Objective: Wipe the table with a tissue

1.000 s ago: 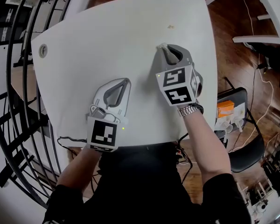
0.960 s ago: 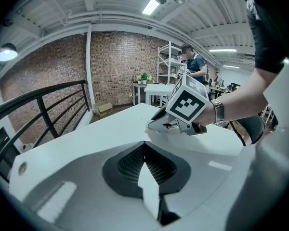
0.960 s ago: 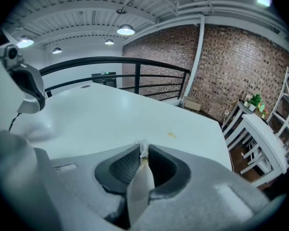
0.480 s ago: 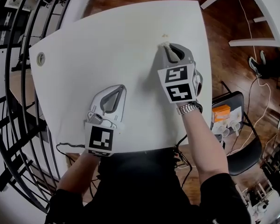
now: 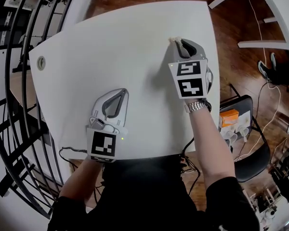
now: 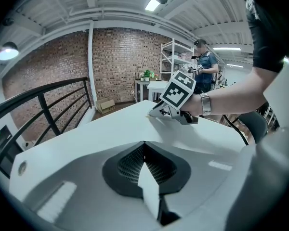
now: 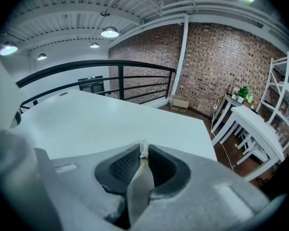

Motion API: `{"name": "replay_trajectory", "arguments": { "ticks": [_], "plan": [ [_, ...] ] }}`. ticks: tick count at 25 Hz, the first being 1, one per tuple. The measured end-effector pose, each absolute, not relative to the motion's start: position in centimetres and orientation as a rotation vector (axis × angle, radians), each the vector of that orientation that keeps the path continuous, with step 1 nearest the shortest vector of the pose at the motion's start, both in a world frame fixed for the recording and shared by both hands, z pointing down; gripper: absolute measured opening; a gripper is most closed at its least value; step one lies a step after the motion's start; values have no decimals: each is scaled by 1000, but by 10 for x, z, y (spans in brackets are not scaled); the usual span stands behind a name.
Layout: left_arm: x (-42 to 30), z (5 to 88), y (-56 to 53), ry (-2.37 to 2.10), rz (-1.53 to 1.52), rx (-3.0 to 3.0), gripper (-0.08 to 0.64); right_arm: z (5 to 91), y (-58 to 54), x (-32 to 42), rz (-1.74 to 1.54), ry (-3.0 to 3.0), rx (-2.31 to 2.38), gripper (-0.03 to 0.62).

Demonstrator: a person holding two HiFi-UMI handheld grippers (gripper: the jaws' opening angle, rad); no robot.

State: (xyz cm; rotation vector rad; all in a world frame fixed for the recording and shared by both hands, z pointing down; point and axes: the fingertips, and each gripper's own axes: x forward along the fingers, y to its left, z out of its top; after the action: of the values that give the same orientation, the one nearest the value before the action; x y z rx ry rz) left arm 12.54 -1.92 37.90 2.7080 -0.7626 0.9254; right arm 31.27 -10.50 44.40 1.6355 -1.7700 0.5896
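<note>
Near the bench's (image 5: 111,42) far right corner, we hold the right tool (image 5: 179,42) tip-down on the white top. Its jaws are closed on a small tissue (image 7: 142,148), a crumpled tuft of which pokes out at the tip, against the bench surface. By the near edge, left of the middle, our left tool (image 5: 122,92) rests on the bench, jaws brought together with nothing between them, well apart from the right tool.

Bright, even ceiling-lamp light — soft shadows, strong fisheye bending and dark corners.
</note>
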Motion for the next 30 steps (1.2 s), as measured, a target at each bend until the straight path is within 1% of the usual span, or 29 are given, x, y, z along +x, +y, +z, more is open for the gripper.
{"name": "replay_trajectory", "arguments": {
  "ticks": [17,30],
  "plan": [
    [135,381,-22,-745,932,2704,17,447,-120,303,573,-1802,1604,43],
    [128,377,-23,-789,940,2694,17,448,-124,289,582,-1837,1560,42]
  ]
}}
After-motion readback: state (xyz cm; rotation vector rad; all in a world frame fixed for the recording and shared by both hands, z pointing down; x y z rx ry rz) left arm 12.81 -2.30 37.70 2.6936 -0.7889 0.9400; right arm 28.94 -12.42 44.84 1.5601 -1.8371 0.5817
